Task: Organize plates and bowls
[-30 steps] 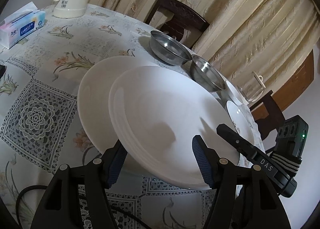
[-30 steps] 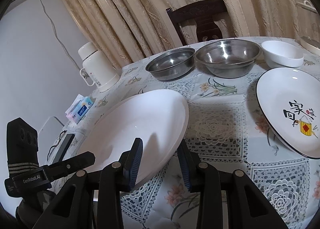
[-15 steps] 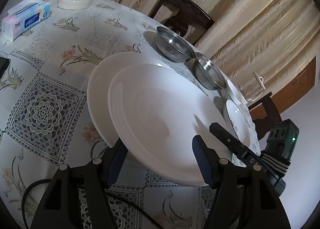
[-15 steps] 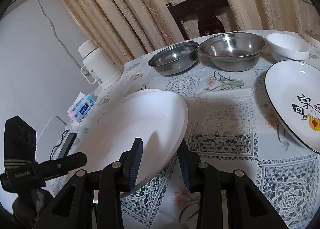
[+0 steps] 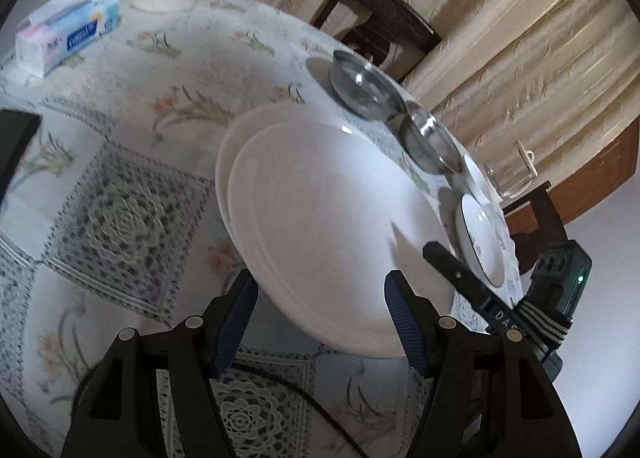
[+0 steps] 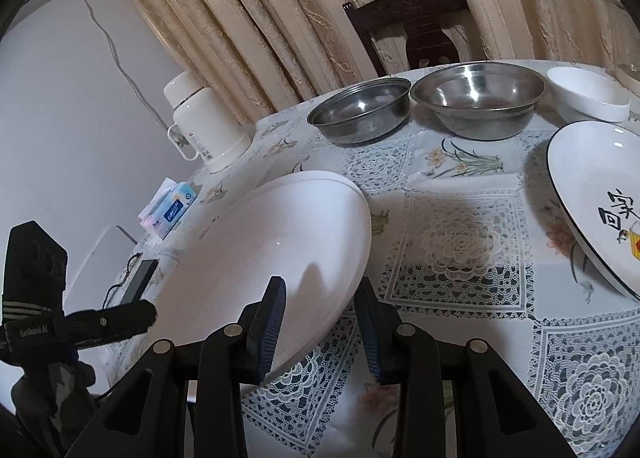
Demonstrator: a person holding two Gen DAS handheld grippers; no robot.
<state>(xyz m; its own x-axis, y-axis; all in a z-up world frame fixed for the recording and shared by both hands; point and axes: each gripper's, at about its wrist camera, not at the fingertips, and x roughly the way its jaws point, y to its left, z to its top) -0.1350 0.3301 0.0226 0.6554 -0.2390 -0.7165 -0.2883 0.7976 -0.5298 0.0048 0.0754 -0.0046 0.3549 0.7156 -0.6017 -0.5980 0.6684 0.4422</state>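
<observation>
A lace-and-flower patterned tablecloth covers the round table, where a white thermos jug stands near the far edge beside a blue-and-pink tissue pack. A dark wooden chair sits against cream curtains. A black phone lies at the table's edge, a cable trailing across the cloth

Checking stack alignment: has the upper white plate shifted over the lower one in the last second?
Yes. In the left wrist view the upper white plate now covers more of the lower white plate, leaving a thinner crescent showing.
</observation>
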